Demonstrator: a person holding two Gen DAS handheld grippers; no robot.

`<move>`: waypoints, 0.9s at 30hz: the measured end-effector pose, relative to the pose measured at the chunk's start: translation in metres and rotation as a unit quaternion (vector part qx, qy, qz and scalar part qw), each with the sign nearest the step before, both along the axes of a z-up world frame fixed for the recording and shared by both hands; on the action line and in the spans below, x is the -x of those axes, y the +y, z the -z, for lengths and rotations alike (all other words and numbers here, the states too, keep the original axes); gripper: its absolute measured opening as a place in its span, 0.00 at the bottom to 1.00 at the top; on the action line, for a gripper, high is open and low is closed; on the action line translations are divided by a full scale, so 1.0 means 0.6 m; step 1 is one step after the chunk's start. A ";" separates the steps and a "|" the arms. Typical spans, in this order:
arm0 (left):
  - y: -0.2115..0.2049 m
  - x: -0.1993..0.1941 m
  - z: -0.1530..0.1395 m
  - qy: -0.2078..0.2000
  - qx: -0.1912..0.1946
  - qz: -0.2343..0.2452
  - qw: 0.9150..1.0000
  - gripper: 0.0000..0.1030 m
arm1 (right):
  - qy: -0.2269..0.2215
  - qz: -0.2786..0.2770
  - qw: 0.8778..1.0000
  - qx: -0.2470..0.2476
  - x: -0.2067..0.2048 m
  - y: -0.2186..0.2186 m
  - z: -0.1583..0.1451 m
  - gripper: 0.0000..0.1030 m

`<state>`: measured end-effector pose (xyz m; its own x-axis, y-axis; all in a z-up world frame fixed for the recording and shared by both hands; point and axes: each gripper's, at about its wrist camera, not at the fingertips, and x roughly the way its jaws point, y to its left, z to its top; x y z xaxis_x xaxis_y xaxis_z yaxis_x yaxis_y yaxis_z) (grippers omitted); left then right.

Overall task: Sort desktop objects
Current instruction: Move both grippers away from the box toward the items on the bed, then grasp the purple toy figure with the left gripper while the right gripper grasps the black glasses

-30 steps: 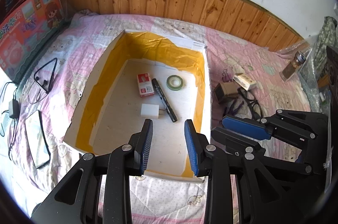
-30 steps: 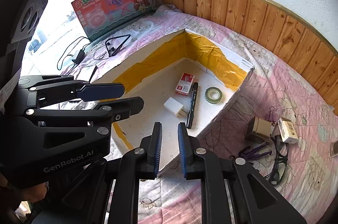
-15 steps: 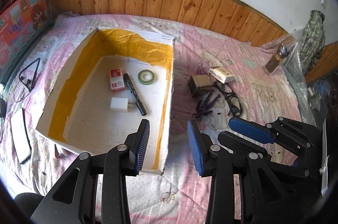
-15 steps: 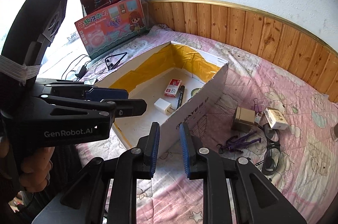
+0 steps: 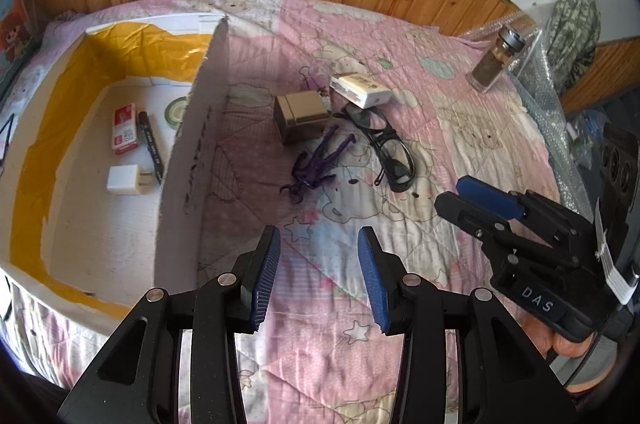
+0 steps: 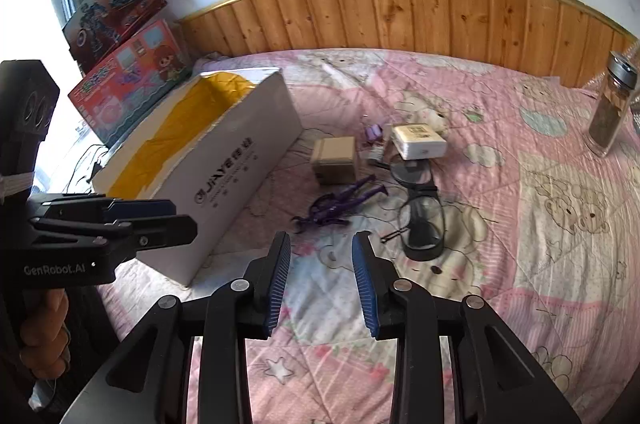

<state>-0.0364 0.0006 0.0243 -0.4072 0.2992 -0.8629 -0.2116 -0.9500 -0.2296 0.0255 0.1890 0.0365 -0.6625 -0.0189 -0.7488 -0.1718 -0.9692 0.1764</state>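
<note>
A white cardboard box lined with yellow tape lies on the pink quilt. Inside it are a red packet, a black marker, a white charger and a green tape roll. Right of the box lie a tan box, a white box, a purple tool and black glasses. My left gripper and right gripper hover over bare quilt near these; both jaws are opening with nothing between them.
A glass jar stands at the far right near bubble wrap. Toy boxes lean against the wall at the left. A wooden headboard runs along the back.
Both grippers swung right, from over the box to the quilt near the loose items. The right gripper's jaws went from nearly shut to spread; the left's widened.
</note>
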 end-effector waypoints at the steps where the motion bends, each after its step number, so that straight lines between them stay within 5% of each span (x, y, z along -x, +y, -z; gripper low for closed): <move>1: 0.008 0.008 0.008 -0.005 0.001 -0.001 1.000 0.42 | -0.007 0.010 1.000 0.003 0.002 0.017 0.006 0.39; 18: 0.105 0.180 0.150 -0.023 0.078 0.030 0.996 0.42 | -0.129 -0.004 0.992 -0.015 0.176 0.146 0.132 0.59; 25: 0.119 0.211 0.201 -0.037 0.084 0.024 0.995 0.47 | -0.132 0.001 0.991 0.009 0.198 0.184 0.188 0.58; 27: 0.119 0.211 0.200 -0.024 0.076 0.020 0.997 0.47 | -0.126 -0.006 0.992 -0.001 0.202 0.185 0.189 0.48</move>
<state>-0.1630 0.0721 -0.0956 -0.3553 0.1790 -0.9174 -0.2430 -0.9654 -0.0942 -0.0955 0.2999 -0.0767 -0.4540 -0.0231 -0.8907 -0.1991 -0.9718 0.1267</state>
